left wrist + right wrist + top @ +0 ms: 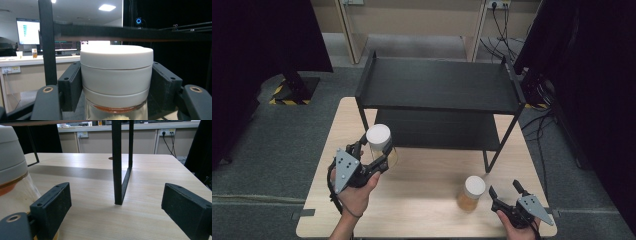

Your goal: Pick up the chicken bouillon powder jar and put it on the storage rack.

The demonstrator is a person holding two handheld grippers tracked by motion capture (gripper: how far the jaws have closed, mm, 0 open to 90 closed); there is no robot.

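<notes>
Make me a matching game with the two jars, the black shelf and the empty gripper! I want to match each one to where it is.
Things:
1. jar with the white lid
2. second jar
3. black shelf
4. right gripper

Places or states:
A. standing at the far part of the wooden table
B. open, holding nothing
C. clamped in the left gripper
D. standing on the table by itself, just left of the right gripper

Pairs: 1-C, 2-D, 3-A, 4-B

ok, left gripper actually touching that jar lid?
Touching. In the left gripper view both black pads press flush against the sides of the white lid, no gap either side. The high view agrees: left gripper closed round the jar.
</notes>
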